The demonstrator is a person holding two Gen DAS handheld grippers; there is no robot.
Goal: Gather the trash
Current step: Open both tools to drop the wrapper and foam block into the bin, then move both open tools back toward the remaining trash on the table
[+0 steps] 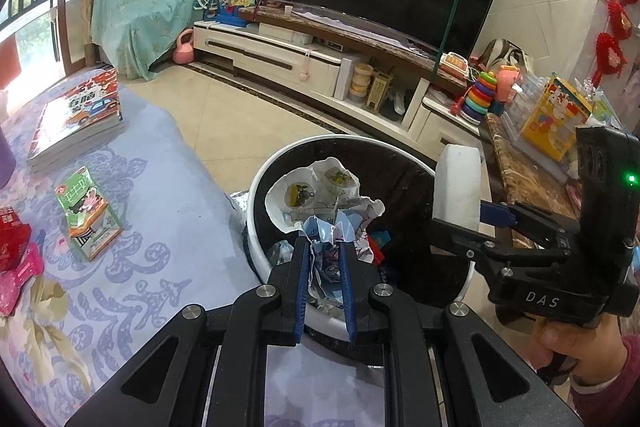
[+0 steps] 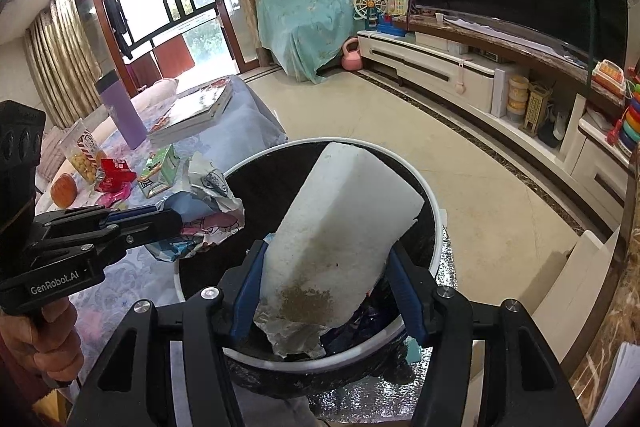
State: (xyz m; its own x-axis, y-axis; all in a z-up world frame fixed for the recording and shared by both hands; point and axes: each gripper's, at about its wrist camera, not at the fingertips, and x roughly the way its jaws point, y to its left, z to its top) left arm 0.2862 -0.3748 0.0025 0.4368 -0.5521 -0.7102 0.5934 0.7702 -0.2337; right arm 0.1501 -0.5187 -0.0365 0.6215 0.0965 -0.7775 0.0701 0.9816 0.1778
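While I am looking along my left claw (image 1: 326, 251), its blue-lined fingers (image 1: 303, 267) are squeezing a crumpled paper wrapper (image 1: 320, 195) printed with cartoon pictures, and the claw is nearly closed around it. The wrapper is hanging over the open mouth of the trash bin (image 1: 256, 187), a round white-rimmed bin lined with a black bag. On the far right side of the bin, my right claw (image 1: 460, 223) is gripping a white foam block (image 1: 456, 183) just above the rim. To the left of the bin, the worktop (image 1: 168, 195) under a blue patterned cloth is carrying a green snack box (image 1: 86, 211), a stack of picture books (image 1: 80, 115) and red packets (image 1: 12, 243).

Looking along my right claw (image 2: 324, 267), its fingers are standing fairly wide and are clamping the foam block (image 2: 340, 219), which is tilting over the trash bin (image 2: 434, 247) with a brown stain at its lower end. At the bin's left edge, my left claw (image 2: 176, 223) is holding the crumpled paper wrapper (image 2: 212, 203) above the rim. Beyond it, left of the bin, the worktop (image 2: 248, 123) is bearing a purple bottle (image 2: 120, 111), the books (image 2: 192, 115), the green snack box (image 2: 160, 171) and an orange (image 2: 63, 190).
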